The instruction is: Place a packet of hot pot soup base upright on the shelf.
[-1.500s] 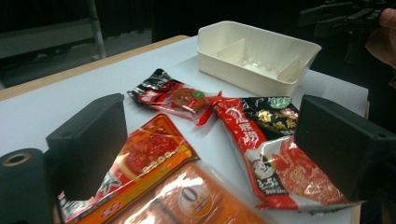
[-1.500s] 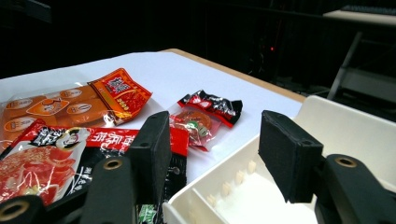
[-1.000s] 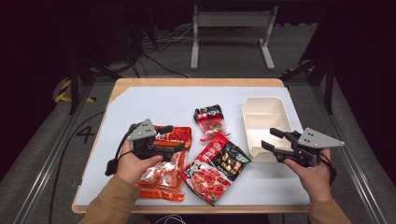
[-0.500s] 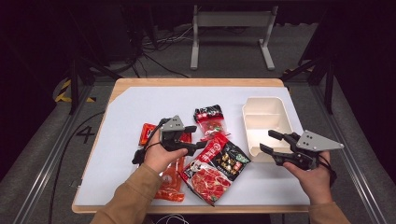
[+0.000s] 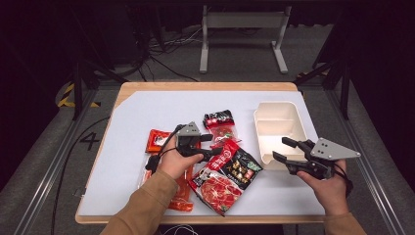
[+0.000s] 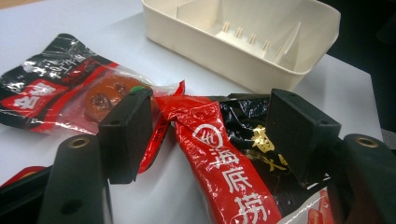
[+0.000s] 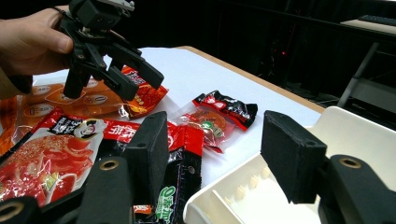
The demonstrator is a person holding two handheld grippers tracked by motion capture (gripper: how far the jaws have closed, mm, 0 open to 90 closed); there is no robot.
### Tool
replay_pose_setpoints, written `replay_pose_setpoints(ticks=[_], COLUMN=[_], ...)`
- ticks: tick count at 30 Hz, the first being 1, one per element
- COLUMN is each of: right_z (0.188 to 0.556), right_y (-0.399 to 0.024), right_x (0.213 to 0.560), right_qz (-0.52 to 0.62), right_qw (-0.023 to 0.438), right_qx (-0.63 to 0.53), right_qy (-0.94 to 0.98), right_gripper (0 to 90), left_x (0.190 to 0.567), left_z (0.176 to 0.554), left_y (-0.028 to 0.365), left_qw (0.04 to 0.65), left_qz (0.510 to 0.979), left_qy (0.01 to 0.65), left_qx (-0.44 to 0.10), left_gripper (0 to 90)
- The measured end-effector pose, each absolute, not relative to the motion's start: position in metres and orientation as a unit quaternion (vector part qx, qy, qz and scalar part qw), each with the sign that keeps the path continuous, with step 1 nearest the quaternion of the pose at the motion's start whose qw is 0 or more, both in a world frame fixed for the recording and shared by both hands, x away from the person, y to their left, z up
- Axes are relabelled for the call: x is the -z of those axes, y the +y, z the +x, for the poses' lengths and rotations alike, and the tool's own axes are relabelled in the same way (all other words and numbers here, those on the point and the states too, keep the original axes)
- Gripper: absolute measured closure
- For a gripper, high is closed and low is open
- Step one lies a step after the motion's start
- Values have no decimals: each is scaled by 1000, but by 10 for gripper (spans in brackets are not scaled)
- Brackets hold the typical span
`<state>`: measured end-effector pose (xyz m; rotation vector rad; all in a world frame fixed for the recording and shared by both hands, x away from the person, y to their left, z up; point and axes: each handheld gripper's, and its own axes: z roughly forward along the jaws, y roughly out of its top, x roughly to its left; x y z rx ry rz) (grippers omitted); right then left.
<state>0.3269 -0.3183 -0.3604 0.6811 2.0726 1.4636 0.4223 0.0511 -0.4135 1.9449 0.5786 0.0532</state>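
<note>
A narrow red sauce packet (image 5: 223, 152) (image 6: 224, 158) lies in the middle of a pile of packets, partly over a black packet (image 5: 241, 169) (image 6: 247, 126). My left gripper (image 5: 214, 145) (image 6: 212, 116) (image 7: 140, 81) is low over the narrow packet's top end. Its jaws have just been closing and now straddle that end without touching it. A small black-and-red packet (image 5: 220, 125) (image 6: 70, 98) (image 7: 219, 116) lies just beyond. My right gripper (image 5: 284, 149) (image 7: 222, 154) hovers open over the near rim of a cream tray (image 5: 279, 129) (image 6: 243, 65) (image 7: 355, 126), holding nothing.
A large red packet with a tomato picture (image 5: 218, 188) (image 7: 51, 163) lies nearest the front edge. An orange packet (image 5: 181, 193) (image 7: 70, 105) and a red one (image 5: 157, 139) lie under and left of my left forearm. White mat (image 5: 147, 112) stretches to the back and left.
My left gripper has moved right and down, from over the orange packet to the narrow red packet, and its jaws have narrowed. The right gripper has stayed put.
</note>
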Motion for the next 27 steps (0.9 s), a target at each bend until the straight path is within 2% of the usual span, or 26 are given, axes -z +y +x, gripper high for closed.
replay_pose_setpoints(ticks=[9,15,27], right_z=[329,328,321], right_y=[-317,-317,-319], right_x=[361,362,363], right_qz=[248,252,256], right_qw=[252,250,254], right_qx=[-540,-541,-540], right_qy=[764,762,760], right_gripper=[420,415,404], left_x=[424,431,438], left_z=[425,429,432], left_y=[41,36,27], left_qw=[502,485,437], left_qz=[827,835,856], left_qy=[252,258,277], left_qx=[-5,1,28], left_gripper=[345,324,409])
